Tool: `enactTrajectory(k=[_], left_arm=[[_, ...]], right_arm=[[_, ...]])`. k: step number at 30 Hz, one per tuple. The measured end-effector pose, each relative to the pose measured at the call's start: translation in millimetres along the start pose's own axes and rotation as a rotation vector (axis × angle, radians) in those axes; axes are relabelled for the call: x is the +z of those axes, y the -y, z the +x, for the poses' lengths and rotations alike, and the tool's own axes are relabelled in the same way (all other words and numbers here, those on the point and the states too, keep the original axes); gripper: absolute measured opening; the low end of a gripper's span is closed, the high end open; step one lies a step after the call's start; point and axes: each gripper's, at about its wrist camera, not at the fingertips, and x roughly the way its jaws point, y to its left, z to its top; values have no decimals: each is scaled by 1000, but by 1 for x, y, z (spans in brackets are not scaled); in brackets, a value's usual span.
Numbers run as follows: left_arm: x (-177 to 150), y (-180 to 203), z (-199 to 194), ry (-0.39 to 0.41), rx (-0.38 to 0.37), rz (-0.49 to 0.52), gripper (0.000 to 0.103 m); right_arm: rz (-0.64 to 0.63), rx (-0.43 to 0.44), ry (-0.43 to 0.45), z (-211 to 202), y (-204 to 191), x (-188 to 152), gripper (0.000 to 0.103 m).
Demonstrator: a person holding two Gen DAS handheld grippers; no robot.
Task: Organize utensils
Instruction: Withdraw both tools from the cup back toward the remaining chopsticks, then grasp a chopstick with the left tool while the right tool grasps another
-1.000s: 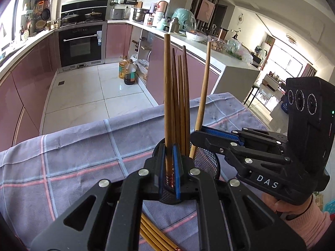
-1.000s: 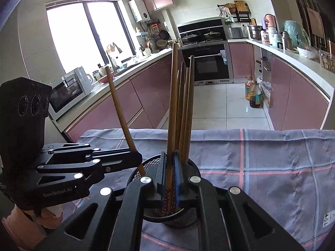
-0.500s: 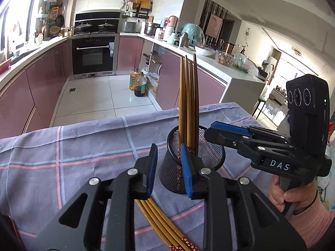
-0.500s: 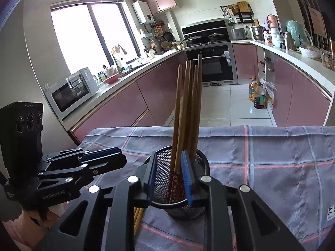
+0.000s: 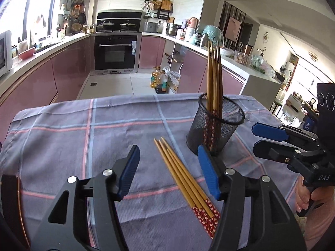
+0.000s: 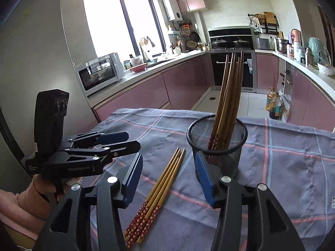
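Standing upright in a black mesh holder [image 5: 215, 123] on the plaid-clothed counter [image 5: 62, 138], a bundle of chopsticks [image 5: 213, 77] leans against the rim, patterned red ends down. Four loose chopsticks [image 5: 184, 179] lie side by side on the cloth just beside the holder. Left tongs [image 5: 168, 172] hover over this loose set, spread wide and gripping nothing. Right tongs [image 6: 168, 177] likewise hang wide apart and empty, the holder just behind one pad.
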Motion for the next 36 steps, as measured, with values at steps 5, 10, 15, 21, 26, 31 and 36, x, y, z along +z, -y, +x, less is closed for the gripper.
enactTrajectory(k=[5,10,15,21,26,31,36], left_arm=[[-27,-1,17,-91,18,-4,57],[-43,-2,29,-145,15,-14,56],[-53,2,36,-180,16,-14,56],[-55,6,41,-201,18,-9,56],[-55,11,47,-215,31,6,55],[-56,10,48,-217,39,14,53],[-55,12,51,-221,47,23,54]], right_arm=[[46,-11,-102,24,5,-26,50],[71,-35,-163,37,7,-43,50],[92,-34,-180,39,8,-51,50],[94,-35,-186,41,6,-55,50],[86,-37,-187,43,4,-54,50],[81,-37,-191,44,4,-53,50],[76,-40,-193,46,1,-53,50]])
